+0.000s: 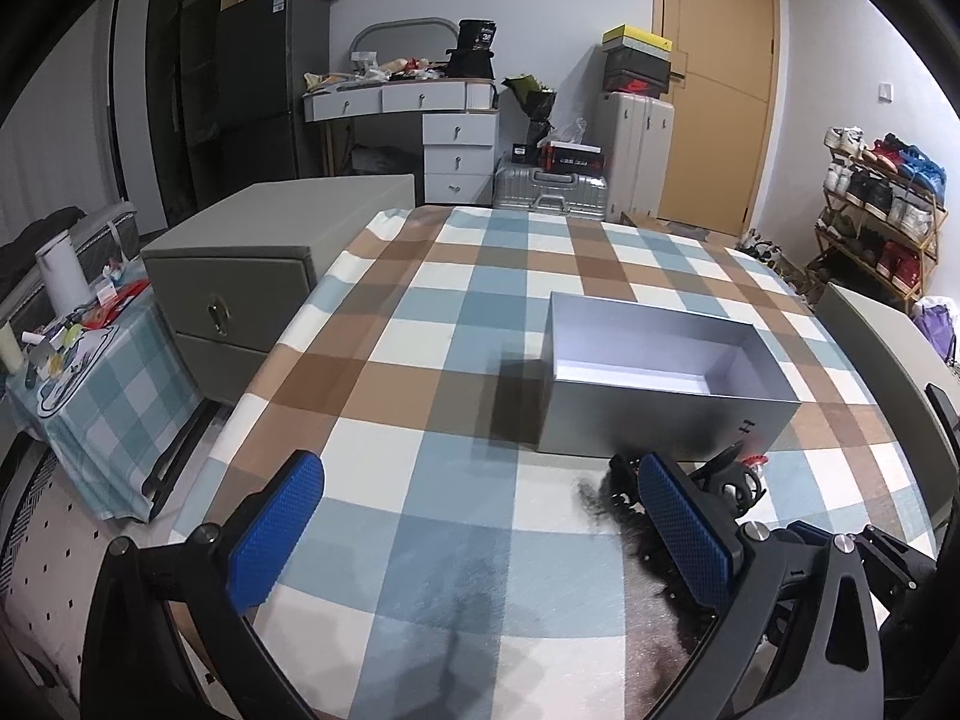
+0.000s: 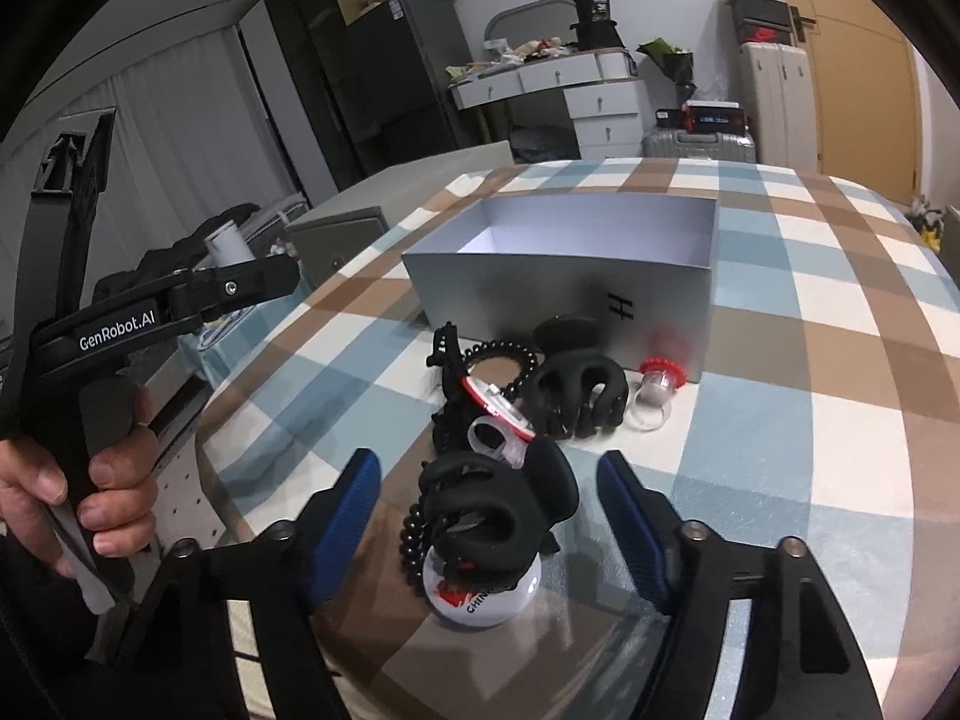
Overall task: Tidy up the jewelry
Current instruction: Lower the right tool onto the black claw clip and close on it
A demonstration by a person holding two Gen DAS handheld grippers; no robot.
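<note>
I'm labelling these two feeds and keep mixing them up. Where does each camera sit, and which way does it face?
Left wrist: on the left claw, angled down over the checked tablecloth toward the silver box; open blue pads show.
Right wrist: on the right claw, aimed down at a black hair clip between its pads, not touching; a hand holds the other tool.
Shared: box, tablecloth.

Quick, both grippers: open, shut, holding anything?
Left gripper: open, nothing between the pads.
Right gripper: open, astride a black hair claw, pads not touching it.
</note>
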